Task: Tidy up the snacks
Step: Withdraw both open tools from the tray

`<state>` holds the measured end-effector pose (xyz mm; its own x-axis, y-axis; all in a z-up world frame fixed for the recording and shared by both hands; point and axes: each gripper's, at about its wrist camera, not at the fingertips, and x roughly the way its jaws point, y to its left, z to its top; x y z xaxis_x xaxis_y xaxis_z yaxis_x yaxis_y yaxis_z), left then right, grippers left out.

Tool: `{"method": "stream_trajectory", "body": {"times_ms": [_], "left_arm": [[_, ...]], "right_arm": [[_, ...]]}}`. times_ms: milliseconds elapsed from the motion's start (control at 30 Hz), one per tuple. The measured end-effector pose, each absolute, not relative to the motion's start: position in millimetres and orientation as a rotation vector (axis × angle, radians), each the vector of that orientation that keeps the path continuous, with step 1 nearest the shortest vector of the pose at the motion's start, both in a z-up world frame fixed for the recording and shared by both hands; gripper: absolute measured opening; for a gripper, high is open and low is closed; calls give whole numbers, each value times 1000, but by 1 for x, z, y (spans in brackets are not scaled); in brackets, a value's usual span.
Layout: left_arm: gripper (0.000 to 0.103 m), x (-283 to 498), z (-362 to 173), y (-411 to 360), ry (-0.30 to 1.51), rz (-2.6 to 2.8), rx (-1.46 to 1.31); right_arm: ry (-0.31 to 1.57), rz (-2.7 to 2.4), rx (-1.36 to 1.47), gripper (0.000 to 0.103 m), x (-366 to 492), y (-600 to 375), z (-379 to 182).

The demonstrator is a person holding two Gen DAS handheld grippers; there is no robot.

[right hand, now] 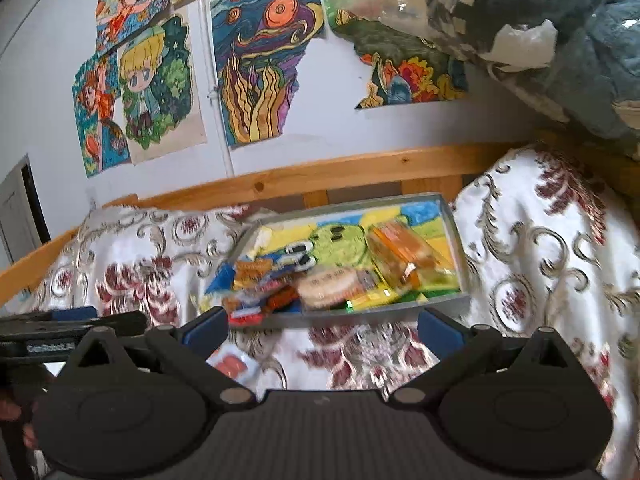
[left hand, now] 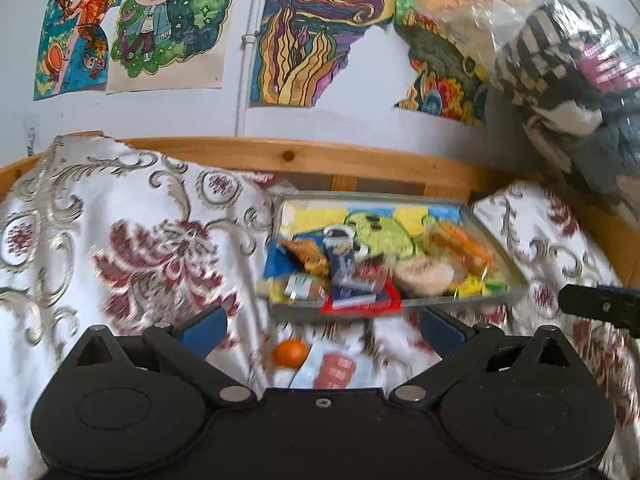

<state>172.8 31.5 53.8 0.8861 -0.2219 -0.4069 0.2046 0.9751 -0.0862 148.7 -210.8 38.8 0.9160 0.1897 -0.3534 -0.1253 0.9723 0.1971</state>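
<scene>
A grey tray (left hand: pixel 496 236) with a painted green figure on its floor lies on the patterned bedspread and holds several snack packets. Among them are an orange packet (left hand: pixel 464 246), a round wafer pack (left hand: pixel 424 276) and a blue packet (left hand: pixel 344 268). My left gripper (left hand: pixel 324 330) is open just in front of the tray, above a small orange fruit (left hand: pixel 291 353) and a white-and-red packet (left hand: pixel 332 372) on the cloth. In the right wrist view the tray (right hand: pixel 456 220) lies ahead of my open, empty right gripper (right hand: pixel 324 330). The white-and-red packet (right hand: pixel 232 364) lies low on the left.
A wooden bed rail (left hand: pixel 304 156) runs behind the tray, under a wall with coloured drawings. A clear bag of folded clothes (left hand: pixel 580 92) bulges in at the upper right. The other gripper's tip (left hand: pixel 600 306) shows at the right edge. The bedspread (left hand: pixel 132 248) is rumpled around the tray.
</scene>
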Motion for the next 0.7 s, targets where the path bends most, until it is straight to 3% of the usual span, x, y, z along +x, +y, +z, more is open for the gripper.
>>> {"method": "stream_trajectory", "body": {"times_ms": [700], "left_arm": [[102,116,15,22,657,-214,162]], "right_arm": [[522,150,-52,103,87,-181,-12]]}}
